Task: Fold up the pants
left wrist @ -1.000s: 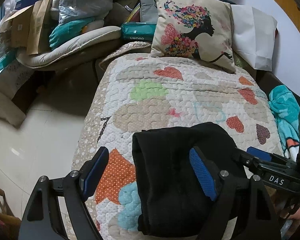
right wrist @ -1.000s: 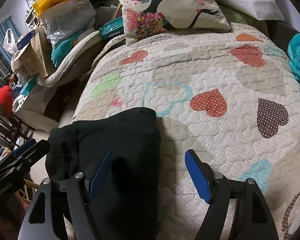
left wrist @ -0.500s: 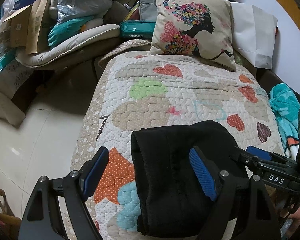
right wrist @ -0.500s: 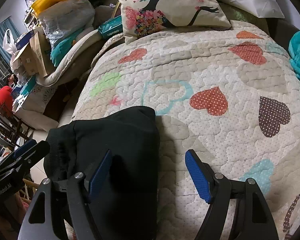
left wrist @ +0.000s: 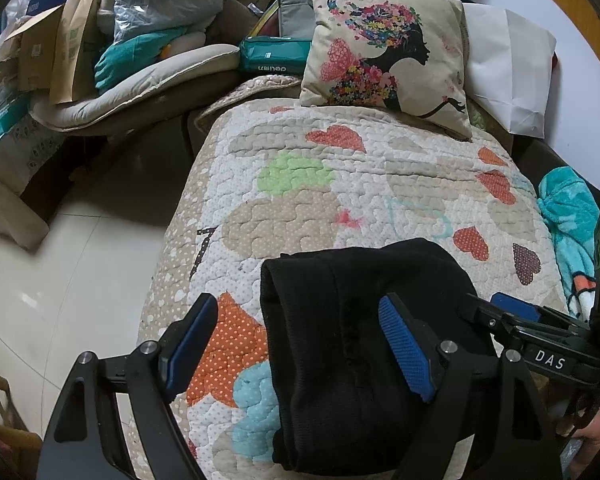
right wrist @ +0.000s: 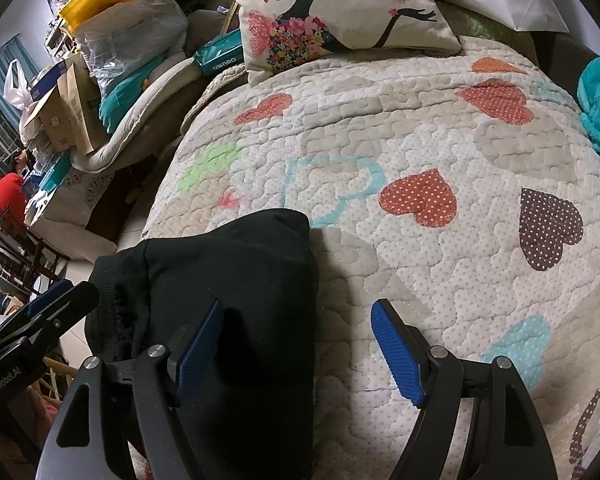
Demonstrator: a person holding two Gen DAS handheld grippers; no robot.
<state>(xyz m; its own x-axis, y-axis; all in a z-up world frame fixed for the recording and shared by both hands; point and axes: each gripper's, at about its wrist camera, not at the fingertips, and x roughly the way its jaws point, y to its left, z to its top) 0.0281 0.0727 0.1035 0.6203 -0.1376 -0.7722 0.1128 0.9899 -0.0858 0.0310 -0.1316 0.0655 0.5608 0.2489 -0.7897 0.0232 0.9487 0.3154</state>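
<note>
The black pants lie folded into a compact bundle at the near edge of the heart-patterned quilt. They also show at the lower left in the right wrist view. My left gripper is open and empty, its jaws straddling the bundle's left edge just above it. My right gripper is open and empty, straddling the bundle's right edge. The right gripper shows at the right of the left wrist view, and the left gripper at the left of the right wrist view.
A printed cushion and a white paper bag stand at the far end of the quilt. A teal blanket lies at the right edge. Cartons, bags and cushions pile up at the far left, beside tiled floor.
Both grippers have drawn back slightly toward the near edge, still open. The folded pants lie still on the quilt.
</note>
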